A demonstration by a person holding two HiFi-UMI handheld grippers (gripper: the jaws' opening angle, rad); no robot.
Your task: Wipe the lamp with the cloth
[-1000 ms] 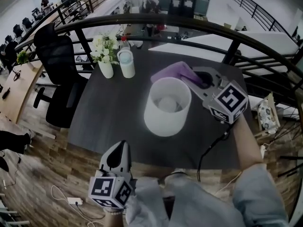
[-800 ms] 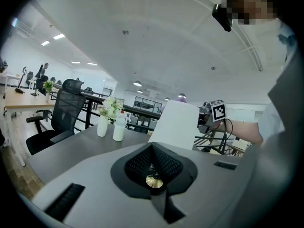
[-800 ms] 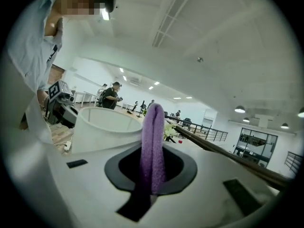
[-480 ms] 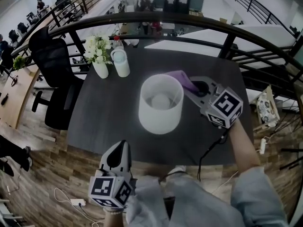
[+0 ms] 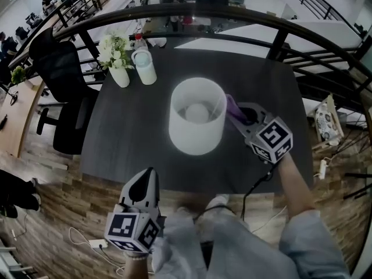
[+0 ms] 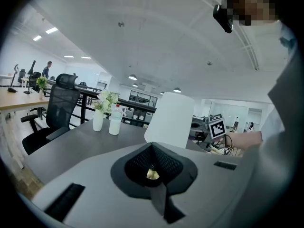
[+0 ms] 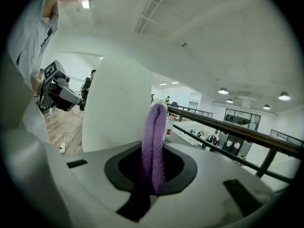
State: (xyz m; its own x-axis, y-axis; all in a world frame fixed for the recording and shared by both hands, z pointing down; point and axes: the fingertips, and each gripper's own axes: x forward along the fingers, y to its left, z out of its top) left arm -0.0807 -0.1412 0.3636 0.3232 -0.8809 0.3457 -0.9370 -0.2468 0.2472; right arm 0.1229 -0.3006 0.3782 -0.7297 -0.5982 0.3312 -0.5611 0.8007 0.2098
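A white lamp (image 5: 196,115) with a cylindrical shade stands mid-table; it also shows as a white shade (image 6: 171,120) in the left gripper view and a white shade (image 7: 118,108) in the right gripper view. My right gripper (image 5: 239,110) is shut on a purple cloth (image 5: 232,105), pressed against the shade's right side. The folded cloth (image 7: 154,146) stands up between the jaws. My left gripper (image 5: 143,192) hangs below the table's near edge, shut with nothing in it (image 6: 153,172).
A white vase of flowers (image 5: 116,63) and a white bottle (image 5: 144,67) stand at the dark table's (image 5: 128,138) far left corner. A black office chair (image 5: 61,92) is left of the table; a black railing (image 5: 279,39) curves behind it.
My right gripper has drawn the purple cloth from the shade's far top rim round and down its right side, toward me. The left gripper stays put.
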